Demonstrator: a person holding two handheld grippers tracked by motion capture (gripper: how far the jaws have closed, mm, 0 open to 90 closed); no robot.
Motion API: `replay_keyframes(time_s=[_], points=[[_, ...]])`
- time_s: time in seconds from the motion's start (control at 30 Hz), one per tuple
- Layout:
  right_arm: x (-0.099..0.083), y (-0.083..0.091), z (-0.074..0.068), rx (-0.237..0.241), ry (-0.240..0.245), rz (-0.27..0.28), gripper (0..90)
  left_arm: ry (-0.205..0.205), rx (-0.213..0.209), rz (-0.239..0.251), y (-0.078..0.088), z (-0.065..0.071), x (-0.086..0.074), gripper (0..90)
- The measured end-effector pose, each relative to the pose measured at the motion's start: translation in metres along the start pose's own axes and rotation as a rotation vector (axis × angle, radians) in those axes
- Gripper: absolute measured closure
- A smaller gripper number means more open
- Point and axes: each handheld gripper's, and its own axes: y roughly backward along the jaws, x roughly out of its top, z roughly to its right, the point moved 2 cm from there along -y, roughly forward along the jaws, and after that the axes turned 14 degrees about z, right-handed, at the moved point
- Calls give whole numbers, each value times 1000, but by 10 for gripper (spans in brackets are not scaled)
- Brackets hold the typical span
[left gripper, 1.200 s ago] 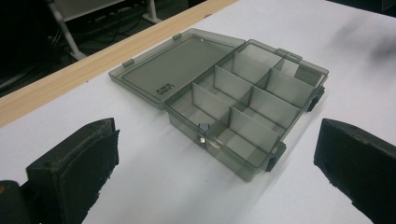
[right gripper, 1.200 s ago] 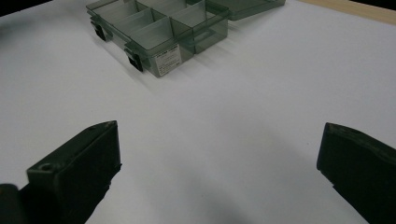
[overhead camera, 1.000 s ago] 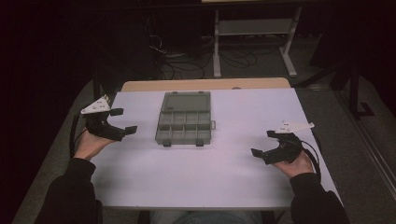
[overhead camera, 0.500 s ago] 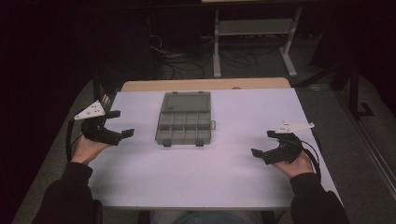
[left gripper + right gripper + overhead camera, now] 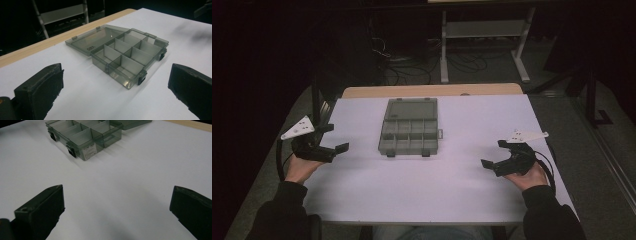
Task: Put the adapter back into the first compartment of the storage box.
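Note:
A smoky grey, see-through compartment box (image 5: 409,131) lies at the middle back of the white table (image 5: 432,190), its lid folded flat away from me and its several compartments bare. My left gripper (image 5: 334,138) hovers at the table's left edge, left of the box, open and holding nothing. Near the right edge my right gripper (image 5: 493,154) is open too, well apart from the box. The left gripper view has the box (image 5: 125,53) ahead between wide-apart jaws. In the right gripper view, the box (image 5: 85,135) sits far off at the upper left.
A wooden strip (image 5: 432,90) runs along the table's far edge. Behind it, on the dark floor, stand a metal rack frame (image 5: 484,35) and loose cables (image 5: 412,65). A dark post (image 5: 316,100) stands just off the table's left side.
My left gripper has drifted a little to the left and toward me, off the table's edge. The right gripper and the box have stayed put.

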Motion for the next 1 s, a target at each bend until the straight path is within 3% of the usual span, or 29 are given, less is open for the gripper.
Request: replay_keyframes(time_s=[0.47, 0.77, 1.0], points=[[0, 0, 0, -3, 2, 4, 0, 39, 46, 23, 14, -9, -26, 0], [0, 0, 0, -4, 1, 3, 0, 80, 46, 60, 21, -5, -37, 0], [-1, -1, -1, 3, 2, -1, 0, 47, 27, 23, 16, 3, -39, 0]])
